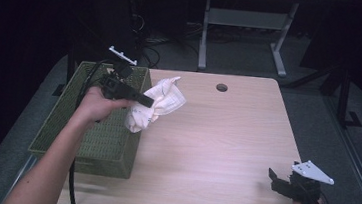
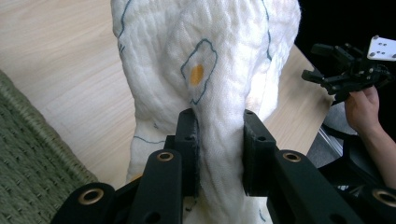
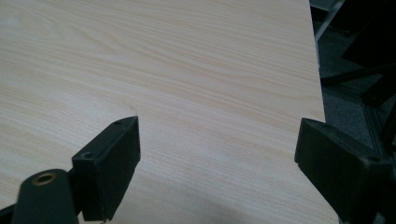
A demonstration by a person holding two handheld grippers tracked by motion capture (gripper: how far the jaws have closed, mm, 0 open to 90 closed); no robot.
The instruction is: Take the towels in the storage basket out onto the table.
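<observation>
A white cloth with small blue-outlined yellow prints hangs bunched above the table, beside the basket's right wall. My left gripper is shut on it, and in the left gripper view both pads squeeze a fold of the cloth between them. At the table's front right corner my right gripper is held low in a hand. Its jaws stand wide open over bare wood in the right gripper view, with nothing between them.
A green woven basket sits on the left side of the light wooden table. A round cable hole lies near the far edge. Metal desk legs stand on the floor beyond the table.
</observation>
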